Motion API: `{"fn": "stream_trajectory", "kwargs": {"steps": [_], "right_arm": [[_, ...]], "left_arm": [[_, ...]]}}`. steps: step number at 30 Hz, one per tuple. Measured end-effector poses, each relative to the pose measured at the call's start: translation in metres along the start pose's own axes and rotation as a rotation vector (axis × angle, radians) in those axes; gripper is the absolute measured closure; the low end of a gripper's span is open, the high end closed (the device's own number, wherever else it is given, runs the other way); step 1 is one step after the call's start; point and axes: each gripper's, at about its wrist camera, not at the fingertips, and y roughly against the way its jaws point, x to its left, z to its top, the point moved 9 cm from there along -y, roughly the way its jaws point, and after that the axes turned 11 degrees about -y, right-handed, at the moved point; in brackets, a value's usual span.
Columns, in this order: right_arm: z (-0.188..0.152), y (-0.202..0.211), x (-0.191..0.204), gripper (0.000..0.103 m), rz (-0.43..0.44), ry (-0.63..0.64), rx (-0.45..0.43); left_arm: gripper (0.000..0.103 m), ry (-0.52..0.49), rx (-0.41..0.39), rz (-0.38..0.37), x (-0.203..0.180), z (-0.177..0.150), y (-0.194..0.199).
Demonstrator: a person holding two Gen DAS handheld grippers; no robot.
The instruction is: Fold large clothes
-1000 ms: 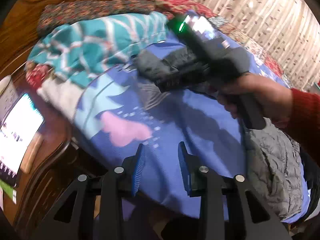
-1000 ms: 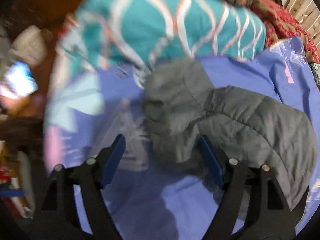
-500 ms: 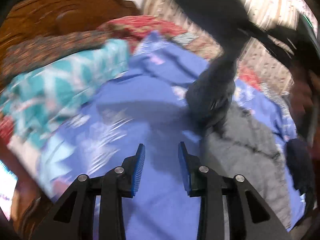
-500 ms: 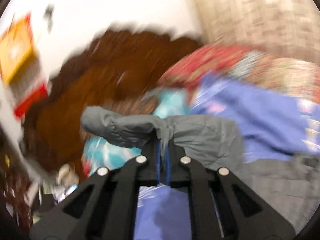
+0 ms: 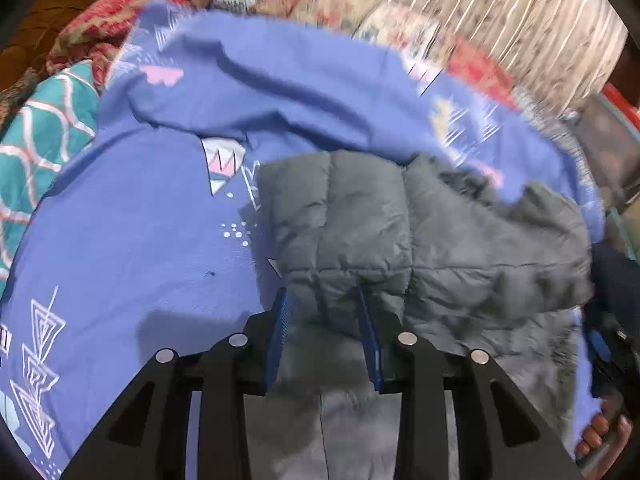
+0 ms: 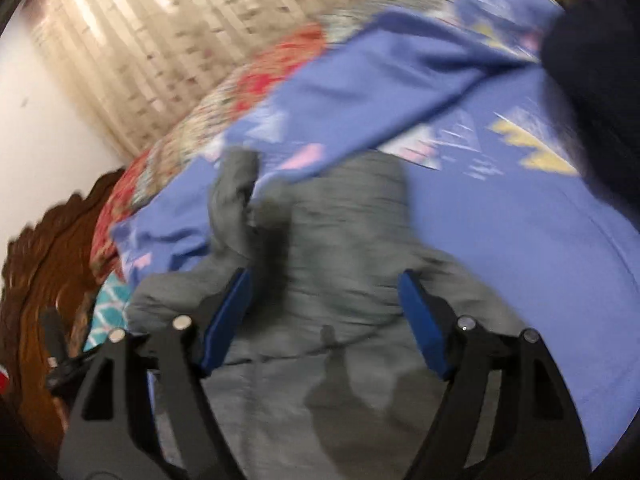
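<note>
Hovering: I am holding both grippers low over a grey quilted puffer jacket [image 5: 400,236] that is lying on the bed.
Jacket position: it is resting on a blue patterned bedsheet [image 5: 132,240], spread across the middle and right of the left wrist view, with the padded panels facing up and stitched seams running between them.
Jacket shape: one padded part is lying doubled over the rest; a rumpled bit [image 6: 234,184] is sticking up at the far end in the right wrist view. I cannot tell whether that bit is a sleeve or a hood.
Sheet fold: a loose fold of the blue sheet is lying over the jacket's far edge in both views.
Left gripper [image 5: 325,334]: my blue pads are standing apart, one on each side of a jacket panel edge; the cloth is sitting between them but they are not pinching it.
Right gripper [image 6: 326,316]: my fingers are spread wide, released, straddling the jacket's grey fabric; nothing is clamped.
Right hand [image 5: 604,430]: it is showing at the lower right edge of the left wrist view, fingers wrapped round the other tool's handle.
Surroundings: a teal patterned blanket [image 5: 36,140] is bunched at the left of the sheet; a red floral quilt [image 5: 132,4] is lying behind it; a pale curtain [image 6: 160,48] is hanging beyond the bed; a carved wooden headboard [image 6: 52,264] is standing at the left.
Image quality: the right wrist view is blurring, so fine jacket detail there is unclear.
</note>
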Motion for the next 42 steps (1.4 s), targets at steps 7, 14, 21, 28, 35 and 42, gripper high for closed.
{"fn": "stream_trajectory", "kwargs": {"steps": [7, 14, 21, 28, 35, 42], "right_arm": [[0.040, -0.029, 0.059, 0.027, 0.073, 0.192, 0.018], [0.047, -0.075, 0.099, 0.022, 0.060, 0.407, 0.081], [0.055, -0.122, 0.110, 0.040, 0.203, 0.261, 0.241], [0.077, -0.032, 0.154, 0.101, 0.470, -0.024, 0.394], [0.157, 0.047, 0.070, 0.068, -0.025, -0.003, -0.104], [0.099, 0.035, 0.035, 0.035, 0.036, 0.170, 0.000]], "left_arm": [[0.061, -0.055, 0.097, 0.160, 0.001, 0.000, -0.054], [0.064, -0.001, 0.155, 0.201, 0.019, -0.001, -0.078], [0.064, -0.033, 0.151, 0.225, 0.019, -0.002, -0.088], [0.064, -0.031, 0.121, 0.174, 0.020, -0.003, -0.072], [0.064, -0.147, 0.091, 0.219, -0.002, 0.001, -0.065], [0.064, -0.157, 0.096, 0.189, -0.007, 0.003, -0.048]]}}
